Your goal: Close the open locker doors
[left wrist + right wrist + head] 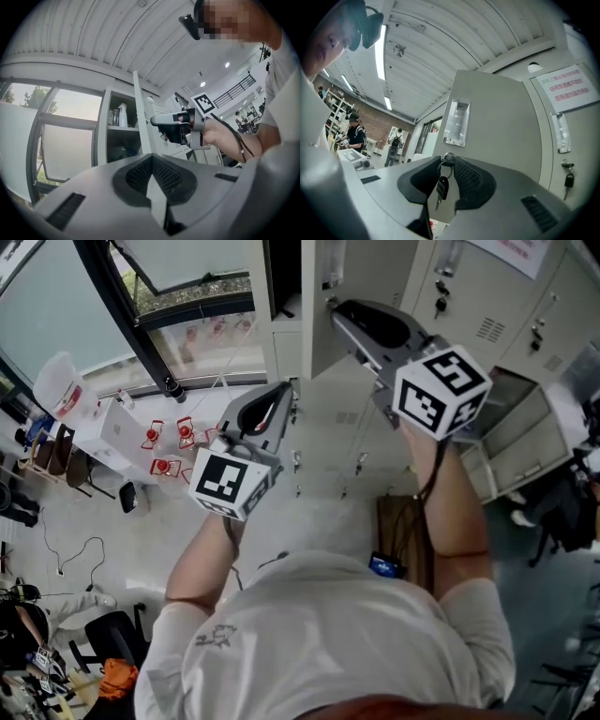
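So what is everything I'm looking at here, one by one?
Lockers: one bank, pale grey, straight ahead.
Open locker door: one, pale grey, swung out from the bank.
Key: one, black-headed, hanging from that door's lock.
Sign: one, white with red print, on the neighbouring locker.
Bottle: at least one, white, on the open locker's shelf.
Left gripper: one, grey, jaws apart, nothing between them.
Right gripper: one, grey, jaws apart around the key.
Marker cubes: two, black-and-white, one on each gripper.
Shirt: one, white, the person's.
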{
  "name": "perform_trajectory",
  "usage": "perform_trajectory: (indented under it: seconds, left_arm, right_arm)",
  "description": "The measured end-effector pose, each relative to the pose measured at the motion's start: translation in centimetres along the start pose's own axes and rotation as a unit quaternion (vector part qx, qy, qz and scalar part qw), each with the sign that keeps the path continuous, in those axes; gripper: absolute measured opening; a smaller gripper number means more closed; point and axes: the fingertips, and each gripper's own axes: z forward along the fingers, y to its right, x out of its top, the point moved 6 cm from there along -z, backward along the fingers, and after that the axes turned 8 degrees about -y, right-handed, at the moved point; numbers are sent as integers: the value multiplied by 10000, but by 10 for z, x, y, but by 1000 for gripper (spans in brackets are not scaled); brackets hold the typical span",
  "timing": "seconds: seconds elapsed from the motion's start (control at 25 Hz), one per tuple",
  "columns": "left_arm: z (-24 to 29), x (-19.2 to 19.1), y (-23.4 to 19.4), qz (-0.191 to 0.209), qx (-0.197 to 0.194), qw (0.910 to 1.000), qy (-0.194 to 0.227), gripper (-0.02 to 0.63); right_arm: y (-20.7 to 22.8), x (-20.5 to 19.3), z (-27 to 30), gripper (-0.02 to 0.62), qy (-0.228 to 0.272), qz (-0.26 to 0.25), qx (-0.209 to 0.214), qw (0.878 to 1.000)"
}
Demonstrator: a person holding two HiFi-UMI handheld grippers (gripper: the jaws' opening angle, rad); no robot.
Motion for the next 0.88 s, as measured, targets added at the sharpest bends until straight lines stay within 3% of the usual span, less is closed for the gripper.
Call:
perform_trajectory:
  seconds: [0.16,0.88]
  left_arm:
    - [-6,4,-24,195,-56,9997,126,-5]
    - [-2,-6,-93,49,-776,9969,117,-5]
  right_arm:
    - [-1,-1,24,87,-26,-121,-338,9994]
    - [17,-5,112,89,-267,131,-1338,9906]
